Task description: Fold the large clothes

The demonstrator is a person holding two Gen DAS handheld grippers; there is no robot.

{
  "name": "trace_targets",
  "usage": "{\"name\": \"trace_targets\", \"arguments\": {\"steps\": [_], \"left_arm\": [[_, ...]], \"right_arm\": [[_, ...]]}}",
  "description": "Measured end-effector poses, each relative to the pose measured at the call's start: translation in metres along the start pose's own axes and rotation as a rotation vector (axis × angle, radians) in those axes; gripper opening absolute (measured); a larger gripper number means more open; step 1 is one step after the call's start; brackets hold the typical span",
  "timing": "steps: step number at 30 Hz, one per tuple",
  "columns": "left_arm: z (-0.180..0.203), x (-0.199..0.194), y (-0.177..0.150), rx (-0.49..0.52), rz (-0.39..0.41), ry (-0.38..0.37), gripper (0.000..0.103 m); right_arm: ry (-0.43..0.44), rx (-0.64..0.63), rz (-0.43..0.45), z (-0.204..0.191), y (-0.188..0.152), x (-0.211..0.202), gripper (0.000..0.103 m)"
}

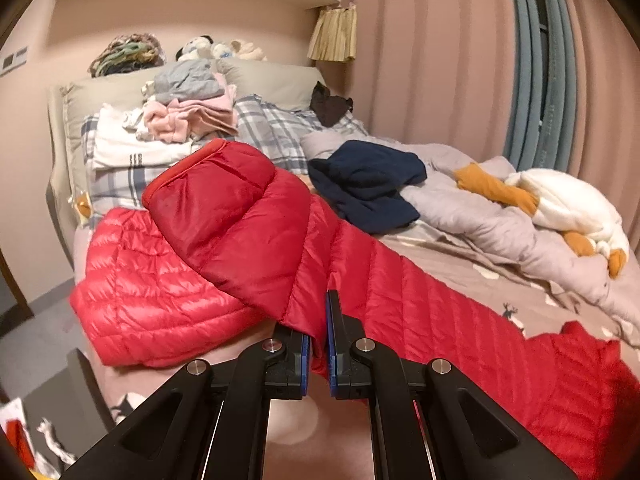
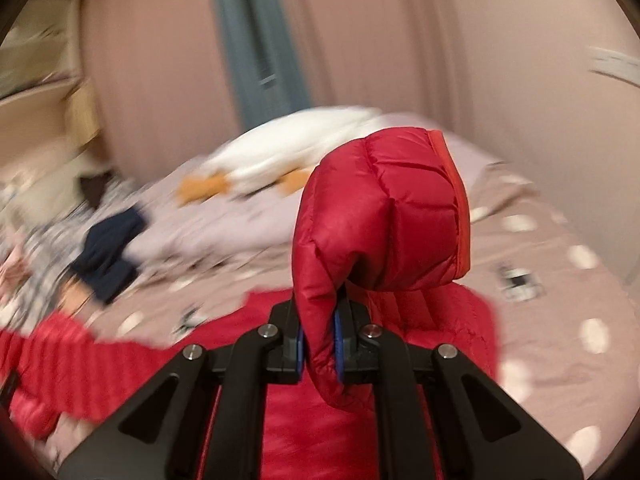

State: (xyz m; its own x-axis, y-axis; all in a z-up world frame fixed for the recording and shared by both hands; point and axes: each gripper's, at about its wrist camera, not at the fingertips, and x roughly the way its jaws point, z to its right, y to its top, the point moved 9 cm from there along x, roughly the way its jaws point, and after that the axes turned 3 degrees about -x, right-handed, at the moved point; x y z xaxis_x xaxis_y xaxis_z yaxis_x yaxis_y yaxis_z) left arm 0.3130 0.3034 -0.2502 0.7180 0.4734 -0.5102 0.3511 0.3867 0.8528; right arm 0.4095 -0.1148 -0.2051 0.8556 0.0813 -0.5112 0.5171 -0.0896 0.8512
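Observation:
A red quilted down jacket [image 1: 192, 264] lies across the pink-brown bed sheet [image 1: 460, 264]. In the left wrist view my left gripper [image 1: 318, 344] is shut on a fold of the jacket, and a sleeve with an orange-red cuff [image 1: 208, 176] drapes over the jacket's body. Through the blurred right wrist view my right gripper [image 2: 320, 344] is shut on another part of the red jacket [image 2: 380, 220], which bulges up above the blue pads [image 2: 339, 344]. The rest of the jacket spreads beneath on the bed sheet [image 2: 540, 320].
A navy garment [image 1: 368, 184] lies beyond the jacket, next to a grey duvet [image 1: 480, 208] with a white and orange plush toy [image 1: 568, 208]. Folded clothes [image 1: 188, 116] are stacked on plaid pillows [image 1: 272, 132] by the headboard. Curtains [image 1: 440, 60] hang behind the bed.

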Motion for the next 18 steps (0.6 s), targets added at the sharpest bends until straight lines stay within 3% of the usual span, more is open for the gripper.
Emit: {"name": "trace_targets", "arguments": {"steps": [1, 3, 4, 5, 10, 12, 14, 17, 18], "left_arm": [[0.000, 0.000, -0.001, 0.005, -0.001, -0.002, 0.006], [0.001, 0.000, -0.002, 0.007, -0.003, -0.006, 0.006], [0.000, 0.001, -0.003, 0.006, -0.009, -0.005, 0.006], [0.001, 0.001, -0.004, 0.006, -0.011, -0.007, 0.006], [0.003, -0.002, -0.001, 0.015, 0.004, -0.007, 0.006], [0.004, -0.003, 0.001, 0.007, 0.011, -0.005, 0.006], [0.006, -0.004, 0.001, 0.014, 0.021, 0.005, 0.006], [0.010, -0.005, 0.001, 0.023, 0.034, 0.011, 0.006], [0.011, -0.005, 0.001, 0.026, 0.036, 0.013, 0.006]], "right_arm": [[0.021, -0.047, -0.028, -0.021, -0.011, 0.007, 0.017], [0.046, -0.101, -0.076, -0.043, -0.026, 0.018, 0.033], [0.064, -0.121, -0.095, -0.051, -0.034, 0.022, 0.056], [0.069, -0.132, -0.095, -0.052, -0.039, 0.022, 0.072], [-0.006, -0.150, -0.058, -0.020, -0.031, 0.017, 0.073], [-0.029, -0.113, -0.051, 0.007, -0.025, 0.011, 0.073], [-0.108, -0.078, -0.053, 0.039, -0.022, 0.012, 0.073], [-0.222, -0.049, -0.096, 0.083, -0.036, 0.034, 0.071], [-0.254, -0.029, -0.155, 0.104, -0.053, 0.052, 0.070]]}}
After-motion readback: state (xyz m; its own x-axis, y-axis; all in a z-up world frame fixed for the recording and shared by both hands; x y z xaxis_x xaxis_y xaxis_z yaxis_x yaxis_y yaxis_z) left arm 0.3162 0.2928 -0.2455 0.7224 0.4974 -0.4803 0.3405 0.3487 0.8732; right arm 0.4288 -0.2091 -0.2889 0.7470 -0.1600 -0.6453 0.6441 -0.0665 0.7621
